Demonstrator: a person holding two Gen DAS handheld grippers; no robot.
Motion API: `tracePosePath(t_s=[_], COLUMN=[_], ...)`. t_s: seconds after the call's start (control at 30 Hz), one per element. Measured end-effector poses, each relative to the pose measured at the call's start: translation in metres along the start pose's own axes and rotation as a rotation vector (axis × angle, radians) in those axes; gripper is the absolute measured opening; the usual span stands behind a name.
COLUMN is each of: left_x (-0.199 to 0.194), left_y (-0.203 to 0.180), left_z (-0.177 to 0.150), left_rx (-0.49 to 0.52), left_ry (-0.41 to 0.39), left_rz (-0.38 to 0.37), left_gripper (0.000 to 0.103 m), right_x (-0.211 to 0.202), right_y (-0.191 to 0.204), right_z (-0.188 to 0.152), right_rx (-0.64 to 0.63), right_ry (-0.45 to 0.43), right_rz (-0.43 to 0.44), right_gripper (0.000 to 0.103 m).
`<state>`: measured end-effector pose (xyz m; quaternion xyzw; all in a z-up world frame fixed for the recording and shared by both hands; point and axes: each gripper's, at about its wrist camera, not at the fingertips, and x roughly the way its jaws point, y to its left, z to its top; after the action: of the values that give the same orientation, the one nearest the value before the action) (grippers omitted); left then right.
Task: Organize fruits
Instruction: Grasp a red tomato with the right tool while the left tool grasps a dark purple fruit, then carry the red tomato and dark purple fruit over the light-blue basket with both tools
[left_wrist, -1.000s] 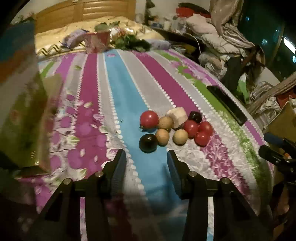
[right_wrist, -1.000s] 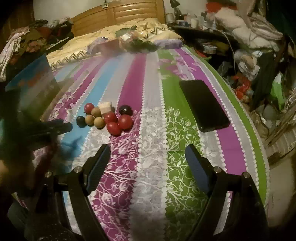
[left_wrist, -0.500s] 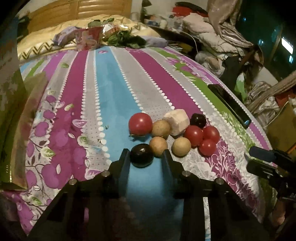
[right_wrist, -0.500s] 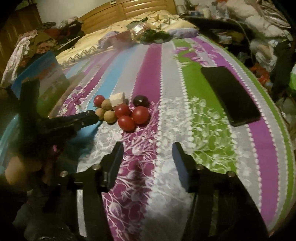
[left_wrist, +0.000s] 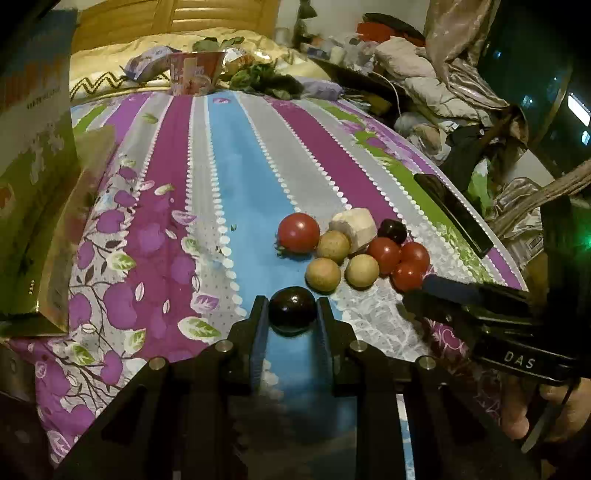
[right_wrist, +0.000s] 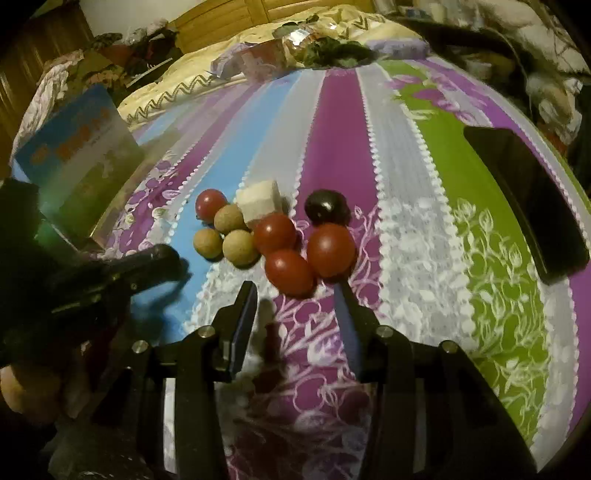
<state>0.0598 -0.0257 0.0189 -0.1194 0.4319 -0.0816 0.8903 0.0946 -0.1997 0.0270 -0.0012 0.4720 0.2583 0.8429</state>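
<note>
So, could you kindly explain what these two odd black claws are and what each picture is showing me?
No robot here: a person holds a two-finger gripper in each hand, with a camera on each looking along its fingers. In the left view, the left gripper is closed on a dark plum. In the right view, the right gripper, its jaws just closing with nothing between them, nears the red tomatoes. On the striped bedspread also lie three tan round fruits, a pale chunk, another dark fruit and a black phone.

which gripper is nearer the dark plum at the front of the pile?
Left. The left gripper is shut on the dark plum; the right gripper sits open by the red tomatoes.
</note>
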Motion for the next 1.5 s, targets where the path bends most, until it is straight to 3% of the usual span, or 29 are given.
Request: tracePosePath(t_s=[0.23,0.47,0.83,1.2,1.5], left_x=[0.006,0.012,-0.008,-0.126,-0.227], left_y=[0.003,0.000,-0.006,0.006,0.051], left_z=[-0.002,0.002,0.009,0.042,0.037], left_rx=[-0.014,-0.010,0.008,-0.040,-0.121], left_ry=[0.007,0.012,-0.029,-0.192,-0.278], left_rz=[-0.006,0.015,0.040,0.198,0.329], left_gripper=[0.026,0.029,0.026,0.026,0.026], right_x=[0.010,0.007,-0.018,-0.073,-0.109], right_y=[0.006,0.005,0.016,0.064,0.137], right_z=[0.006,0.004,0.008,0.039,0.059], right_rx=[-0.030,-0.025,-0.033,-0.070,-0.140], right_ry=[-0.012,-0.022,-0.066,-0.155,-0.230], right_rz=[-0.045,-0.069,-0.089,-0.127,-0.049], right_gripper=[0.045,0.028,0.028,0.028,0.028])
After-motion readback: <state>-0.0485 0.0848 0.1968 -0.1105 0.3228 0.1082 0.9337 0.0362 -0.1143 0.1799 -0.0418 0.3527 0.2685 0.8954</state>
